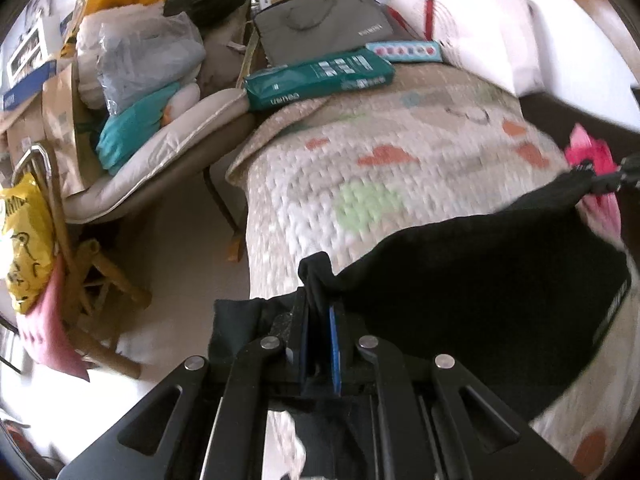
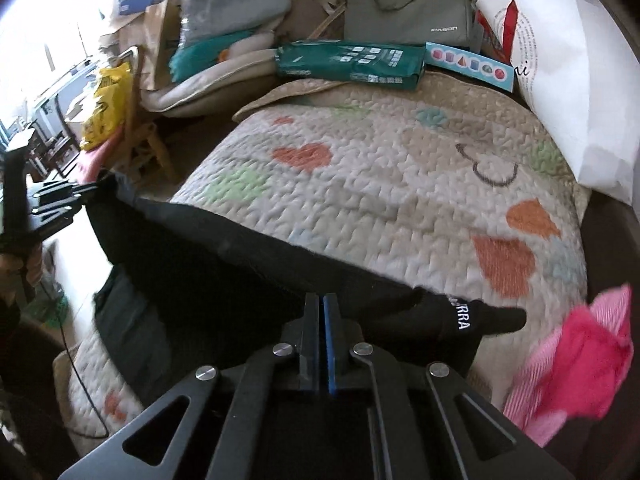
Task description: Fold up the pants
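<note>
The pants [image 2: 224,276] stretch across the near end of the bed [image 2: 380,184], held between the left gripper [image 1: 319,304] and the right gripper [image 2: 321,312]. A crumpled cloth [image 2: 576,356] lies right of them. At the far end sit a flat package [image 2: 352,62], a laptop bag [image 2: 412,8] behind it, and a pillow [image 2: 568,80] to the right. A loaded chair [image 1: 168,136] stands left of the bed.
</note>
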Action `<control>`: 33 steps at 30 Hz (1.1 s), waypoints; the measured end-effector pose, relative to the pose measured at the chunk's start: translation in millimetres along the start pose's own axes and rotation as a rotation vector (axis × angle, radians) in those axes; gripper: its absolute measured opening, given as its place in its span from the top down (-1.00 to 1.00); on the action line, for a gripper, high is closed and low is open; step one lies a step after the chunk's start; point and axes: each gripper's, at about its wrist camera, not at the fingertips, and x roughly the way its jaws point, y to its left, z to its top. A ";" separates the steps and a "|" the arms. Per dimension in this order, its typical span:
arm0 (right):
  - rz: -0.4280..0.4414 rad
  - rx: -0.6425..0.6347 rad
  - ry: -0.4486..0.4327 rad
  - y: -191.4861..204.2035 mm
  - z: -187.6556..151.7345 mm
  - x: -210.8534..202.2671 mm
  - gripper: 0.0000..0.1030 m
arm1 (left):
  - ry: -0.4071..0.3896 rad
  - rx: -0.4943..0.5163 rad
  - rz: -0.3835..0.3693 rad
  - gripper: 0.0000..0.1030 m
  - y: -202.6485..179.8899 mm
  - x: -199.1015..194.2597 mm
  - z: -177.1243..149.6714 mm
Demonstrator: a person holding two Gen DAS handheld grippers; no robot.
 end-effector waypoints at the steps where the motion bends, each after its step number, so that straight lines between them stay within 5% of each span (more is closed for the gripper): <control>1: 0.010 0.001 0.004 3.8 -9.8 -6.2 0.96 | 0.010 0.023 0.010 0.83 -5.5 -2.8 -8.5; 10: 0.043 0.006 0.191 35.7 -113.5 -7.9 0.99 | 0.130 0.312 0.118 0.72 -52.8 -22.3 -78.4; 14: 0.016 0.034 0.268 29.6 -140.9 0.1 0.97 | 0.106 0.325 0.127 0.68 -49.4 -51.1 -80.3; 18: -0.026 0.089 0.227 18.4 -137.3 -13.4 0.89 | 0.072 0.270 0.106 0.68 -27.5 -89.8 -78.4; 19: -0.026 0.101 0.209 15.9 -132.9 -18.7 0.75 | 0.065 0.252 0.102 0.67 -23.5 -95.2 -77.5; 21: -0.039 0.094 0.169 15.6 -122.9 -29.1 0.00 | 0.033 0.182 0.094 0.61 -7.0 -110.6 -72.6; 22: -0.056 0.079 0.138 17.7 -117.5 -34.5 -0.56 | 0.011 0.127 0.083 0.60 3.6 -117.2 -68.3; 23: -0.064 0.070 0.115 20.4 -113.6 -37.5 -0.65 | -0.004 0.078 0.070 0.59 11.5 -119.9 -64.5; 27: -0.029 0.011 0.098 38.0 -96.9 -31.9 -0.51 | -0.020 -0.085 0.080 0.48 25.7 -107.4 -43.8; 30: -0.072 -0.067 0.133 49.7 -95.1 -14.9 -0.08 | 0.004 -0.126 0.100 0.48 11.0 -79.1 -27.4; 33: -0.135 -0.064 0.177 42.5 -104.7 0.0 -0.02 | 0.025 -0.162 0.049 0.48 -14.6 -47.2 -16.5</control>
